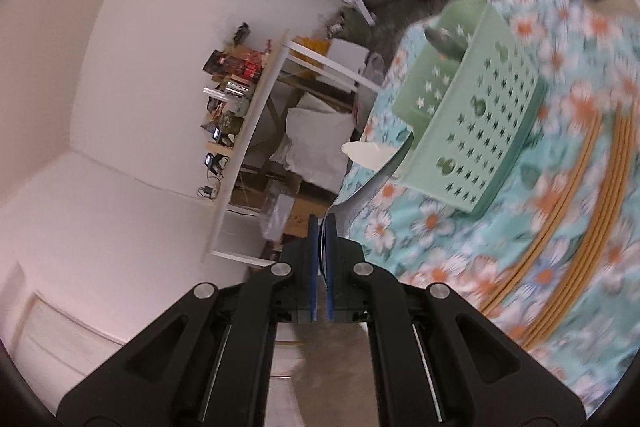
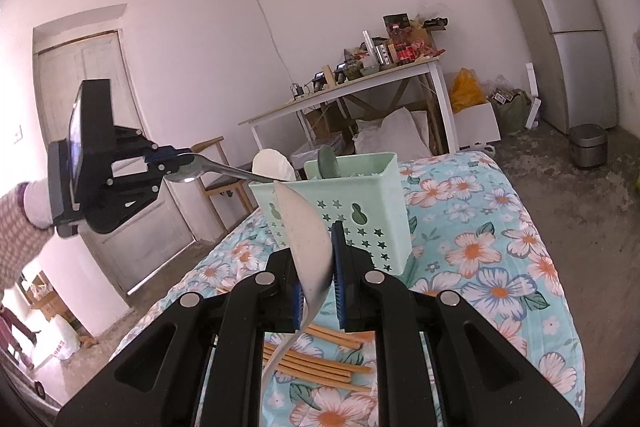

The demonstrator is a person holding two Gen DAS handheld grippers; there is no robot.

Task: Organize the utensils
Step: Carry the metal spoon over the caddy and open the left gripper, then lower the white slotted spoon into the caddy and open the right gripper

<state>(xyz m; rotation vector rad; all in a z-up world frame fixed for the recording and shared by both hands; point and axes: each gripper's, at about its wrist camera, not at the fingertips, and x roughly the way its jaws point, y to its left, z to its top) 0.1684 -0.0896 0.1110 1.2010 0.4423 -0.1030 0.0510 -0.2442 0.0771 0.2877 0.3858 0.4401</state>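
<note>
A mint-green perforated basket [image 2: 360, 195] [image 1: 480, 115] stands on the floral tablecloth [image 2: 500, 267]. A white spoon [image 2: 272, 163] and a grey-green spoon [image 2: 328, 161] stick up out of it. My left gripper [image 2: 176, 157] [image 1: 321, 227] is shut on a metal spoon [image 2: 216, 169] [image 1: 372, 175], gripped near its bowl. The handle points at the basket's rim. My right gripper [image 2: 316, 259] is shut on a speckled white spoon [image 2: 308, 239], just in front of the basket. Several wooden chopsticks [image 2: 316, 359] [image 1: 600, 227] lie on the cloth below it.
A checked sleeve [image 2: 16, 227] holds the left gripper. Behind the bed-like table are a wooden chair [image 2: 216, 167], a cluttered white table [image 2: 360, 87], a grey fridge [image 2: 560, 27] and a metal bin [image 2: 588, 145]. A door [image 2: 100, 107] is at the left.
</note>
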